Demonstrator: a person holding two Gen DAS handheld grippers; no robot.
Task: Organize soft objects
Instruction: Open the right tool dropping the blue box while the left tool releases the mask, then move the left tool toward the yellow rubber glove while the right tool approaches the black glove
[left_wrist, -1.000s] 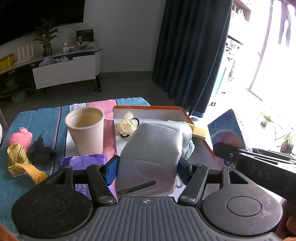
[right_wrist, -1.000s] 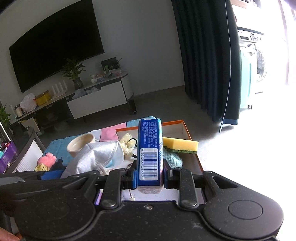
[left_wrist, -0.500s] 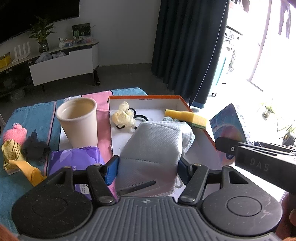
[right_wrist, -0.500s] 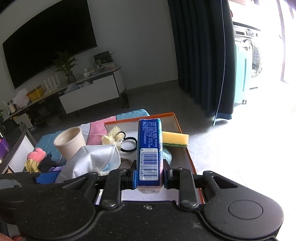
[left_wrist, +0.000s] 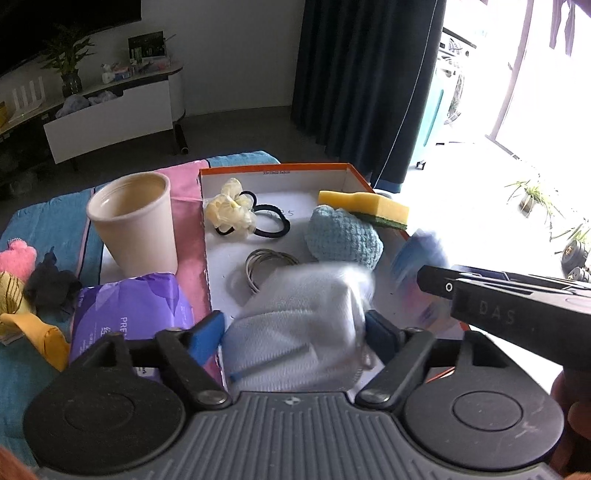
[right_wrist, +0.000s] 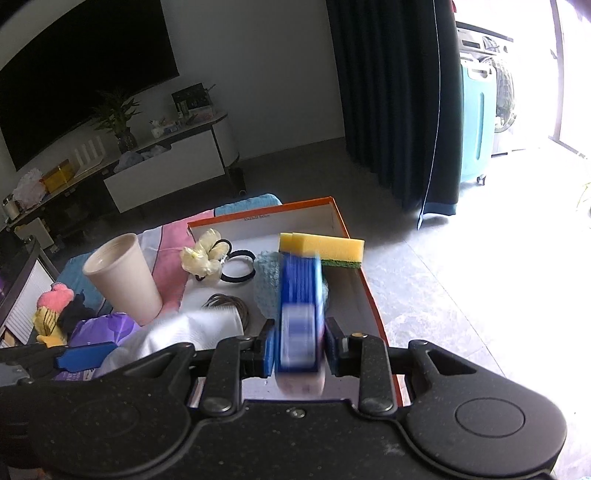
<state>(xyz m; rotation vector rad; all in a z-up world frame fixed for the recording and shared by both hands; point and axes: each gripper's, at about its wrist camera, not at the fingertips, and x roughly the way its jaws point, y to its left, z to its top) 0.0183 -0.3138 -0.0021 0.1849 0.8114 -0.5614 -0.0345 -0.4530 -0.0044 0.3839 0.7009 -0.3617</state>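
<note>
Left wrist view: the left gripper (left_wrist: 295, 328) holds a white face mask (left_wrist: 295, 332) between its blue pads, low over the near end of the orange-rimmed box (left_wrist: 273, 168); both mask and view are blurred. In the box lie a cream scrunchie (left_wrist: 231, 210), a black hair tie (left_wrist: 271, 221), metal rings (left_wrist: 266, 262), a blue knitted piece (left_wrist: 343, 236) and a yellow sponge (left_wrist: 364, 205). A cup (left_wrist: 133, 221) and a purple wipes pack (left_wrist: 129, 314) stand outside, to the left. Right wrist view: the right gripper (right_wrist: 299, 347) clamps a blue tissue pack (right_wrist: 300, 314) upright, over the box's right side, just before the knitted piece. The step is judged to be placing both items; it is done well by lowering each onto bare box floor, the mask clear of the rings, before the jaws part.
</note>
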